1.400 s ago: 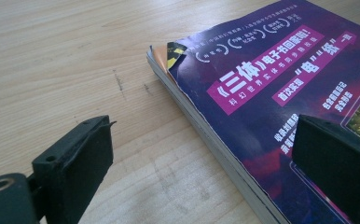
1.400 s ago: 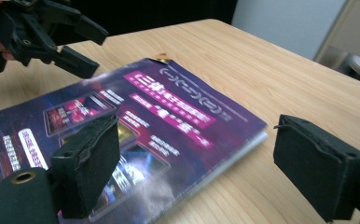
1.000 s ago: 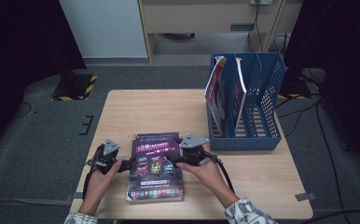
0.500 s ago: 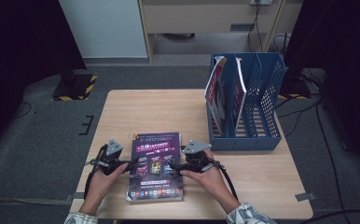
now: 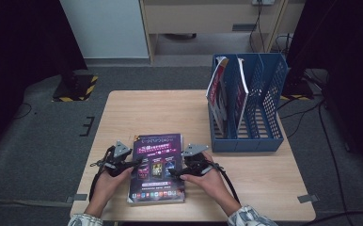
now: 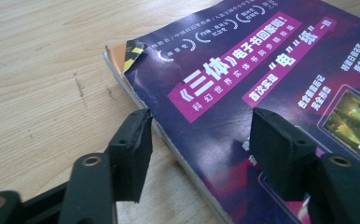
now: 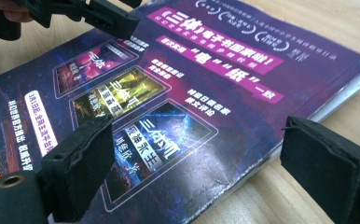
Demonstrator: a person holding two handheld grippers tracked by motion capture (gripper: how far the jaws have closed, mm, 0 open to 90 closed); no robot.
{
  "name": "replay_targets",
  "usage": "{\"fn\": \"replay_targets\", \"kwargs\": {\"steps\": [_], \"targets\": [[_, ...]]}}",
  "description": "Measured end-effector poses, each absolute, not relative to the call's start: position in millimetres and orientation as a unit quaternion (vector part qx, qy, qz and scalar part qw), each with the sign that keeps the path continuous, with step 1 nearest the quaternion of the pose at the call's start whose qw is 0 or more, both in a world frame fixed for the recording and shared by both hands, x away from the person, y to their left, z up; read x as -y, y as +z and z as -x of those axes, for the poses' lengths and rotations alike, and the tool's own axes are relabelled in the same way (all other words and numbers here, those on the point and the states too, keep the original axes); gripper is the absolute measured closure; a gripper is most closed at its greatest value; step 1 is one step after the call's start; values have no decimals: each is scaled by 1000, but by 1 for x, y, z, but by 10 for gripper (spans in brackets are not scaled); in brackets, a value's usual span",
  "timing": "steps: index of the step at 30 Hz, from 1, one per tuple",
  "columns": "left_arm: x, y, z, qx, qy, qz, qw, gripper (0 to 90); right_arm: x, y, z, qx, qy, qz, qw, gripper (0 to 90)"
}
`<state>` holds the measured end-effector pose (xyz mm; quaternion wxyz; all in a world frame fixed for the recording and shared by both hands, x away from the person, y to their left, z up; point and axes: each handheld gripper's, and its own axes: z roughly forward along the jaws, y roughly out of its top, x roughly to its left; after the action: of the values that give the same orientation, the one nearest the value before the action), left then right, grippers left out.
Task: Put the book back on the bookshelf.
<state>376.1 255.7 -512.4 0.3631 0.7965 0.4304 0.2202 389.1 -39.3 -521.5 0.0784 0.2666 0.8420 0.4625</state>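
A purple magazine (image 5: 157, 167) lies flat near the table's front edge. My left gripper (image 5: 136, 163) is at its left side and stands open; in the left gripper view (image 6: 199, 121) one jaw is off the magazine's (image 6: 262, 60) edge over the wood and the other is above the cover. My right gripper (image 5: 176, 171) is at the magazine's right side, also open. In the right gripper view (image 7: 197, 135) its jaws straddle the magazine's (image 7: 215, 70) right edge, one over the cover and one beside the pages. The left gripper (image 7: 99, 16) shows across the cover there.
A blue file rack (image 5: 264, 117) stands at the table's back right, with magazines (image 5: 222, 94) upright in its left compartment. Bare wooden table (image 5: 146, 113) stretches behind the magazine. A hand holds each gripper, with the forearms entering from the front edge.
Both grippers have slid a little toward the person and closed in on the magazine's side edges. The magazine has not moved.
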Motion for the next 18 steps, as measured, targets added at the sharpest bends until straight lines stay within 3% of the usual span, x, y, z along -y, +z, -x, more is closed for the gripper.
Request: {"fn": "replay_targets", "kwargs": {"steps": [18], "targets": [[-253, -515, -377, -440, 210, -789, 374, 421, 36, -529, -390, -854, 438, -271, 66, 70]]}}
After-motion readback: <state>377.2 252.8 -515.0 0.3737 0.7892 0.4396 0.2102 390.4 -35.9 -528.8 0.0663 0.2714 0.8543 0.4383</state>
